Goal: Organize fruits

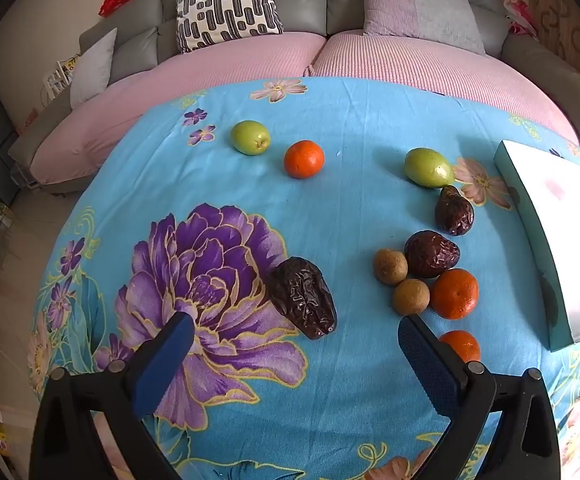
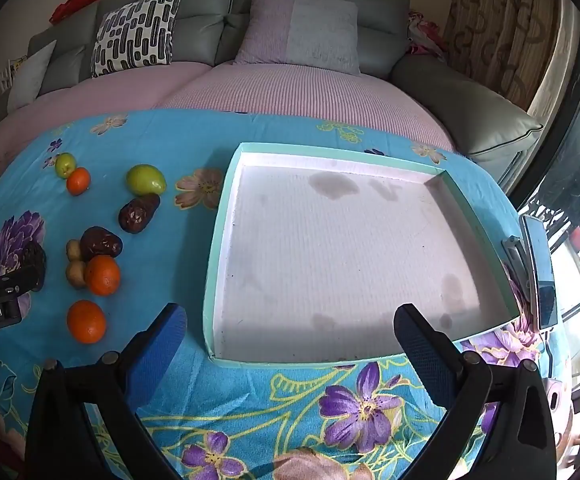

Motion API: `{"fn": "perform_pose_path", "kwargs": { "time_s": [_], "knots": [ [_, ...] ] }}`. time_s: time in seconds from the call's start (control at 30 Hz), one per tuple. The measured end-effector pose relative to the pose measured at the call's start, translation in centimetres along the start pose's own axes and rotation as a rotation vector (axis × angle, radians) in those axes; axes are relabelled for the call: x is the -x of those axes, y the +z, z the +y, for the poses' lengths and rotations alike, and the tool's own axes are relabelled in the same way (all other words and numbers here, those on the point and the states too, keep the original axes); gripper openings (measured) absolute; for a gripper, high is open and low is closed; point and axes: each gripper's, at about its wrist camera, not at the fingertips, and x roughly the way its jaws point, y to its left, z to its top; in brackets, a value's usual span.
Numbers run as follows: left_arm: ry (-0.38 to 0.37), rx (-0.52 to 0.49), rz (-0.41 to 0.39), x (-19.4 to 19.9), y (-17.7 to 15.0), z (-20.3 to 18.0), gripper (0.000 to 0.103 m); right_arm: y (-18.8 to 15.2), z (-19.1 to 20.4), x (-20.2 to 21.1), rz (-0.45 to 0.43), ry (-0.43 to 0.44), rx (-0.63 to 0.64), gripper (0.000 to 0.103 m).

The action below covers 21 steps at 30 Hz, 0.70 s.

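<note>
Your left gripper (image 1: 295, 334) and right gripper (image 2: 290, 322) both reach forward low over the counter with their blue-padded jaws spread wide and nothing between them, and your left gripper's dark body shows at the right wrist view's left edge.

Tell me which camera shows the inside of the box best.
The right wrist view. It looks straight down into the box, showing its whole white floor, stained and holding no fruit, inside the teal rim. The left wrist view catches only one outer side and part of it at the right edge.
</note>
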Motion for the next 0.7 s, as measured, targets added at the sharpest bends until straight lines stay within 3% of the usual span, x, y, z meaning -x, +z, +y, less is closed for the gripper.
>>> {"fn": "perform_pose_path", "kwargs": {
  "time_s": [0.7],
  "knots": [
    [-0.002, -0.001, 0.0, -0.19, 0.01, -0.09, 0.103, -0.27, -0.08, -0.19, 0.003, 0.0, -0.001, 0.103]
  ]
}}
